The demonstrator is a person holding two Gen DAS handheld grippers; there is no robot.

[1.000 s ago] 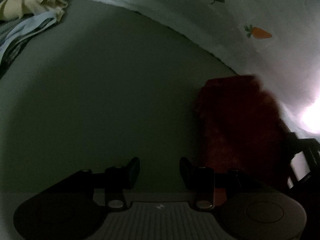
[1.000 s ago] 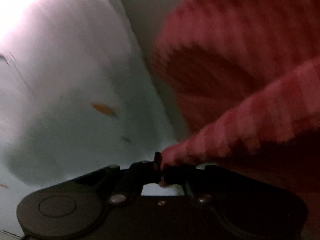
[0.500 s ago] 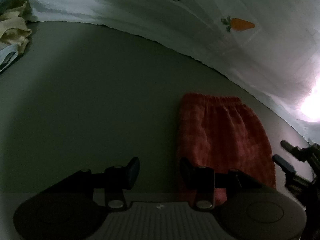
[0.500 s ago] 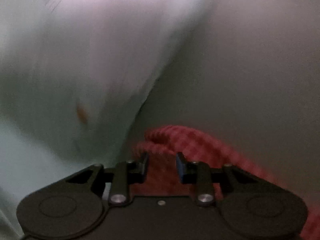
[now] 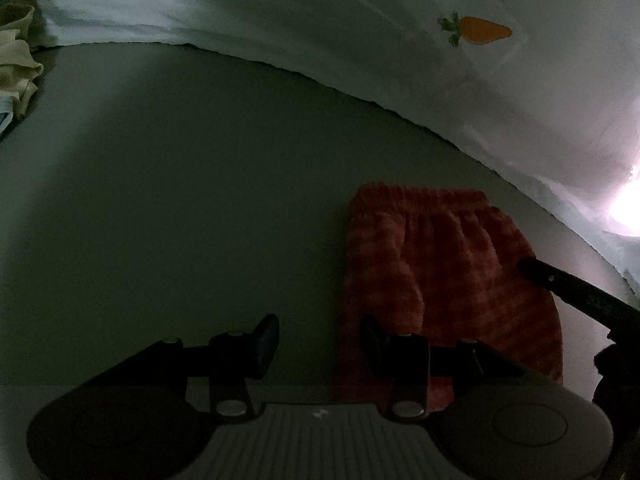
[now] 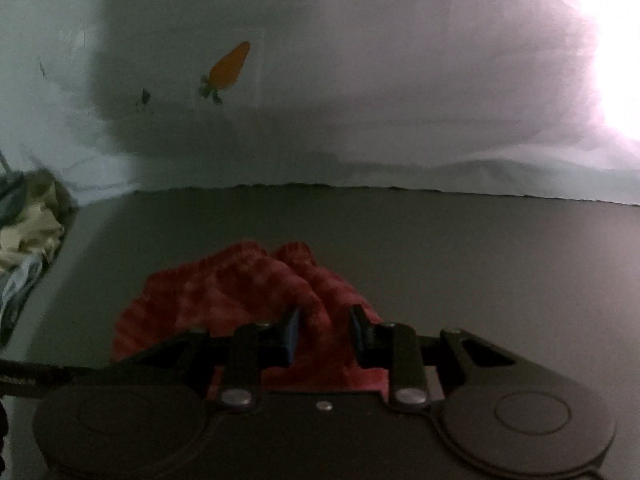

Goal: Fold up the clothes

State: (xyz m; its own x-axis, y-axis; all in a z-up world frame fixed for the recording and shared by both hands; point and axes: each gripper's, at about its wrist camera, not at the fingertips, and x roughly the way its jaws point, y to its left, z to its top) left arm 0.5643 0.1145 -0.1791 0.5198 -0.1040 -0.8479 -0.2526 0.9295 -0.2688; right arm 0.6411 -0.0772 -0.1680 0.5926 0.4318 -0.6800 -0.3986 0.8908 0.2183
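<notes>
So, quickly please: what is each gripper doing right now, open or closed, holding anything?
Left gripper: open, holding nothing.
Right gripper: open, jaws around the red shorts, not clamped.

Grey table bears red shorts, clothes pile.

red shorts hem: hidden behind left claw | clothes pile: edge-cropped

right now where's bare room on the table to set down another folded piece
Widest bare stretch: the grey table between the red shorts and the yellow clothes pile, up to the white carrot-print cloth. A smaller patch lies right of the shorts. Crowded: the pile's corner, and the shorts under both claws.
</notes>
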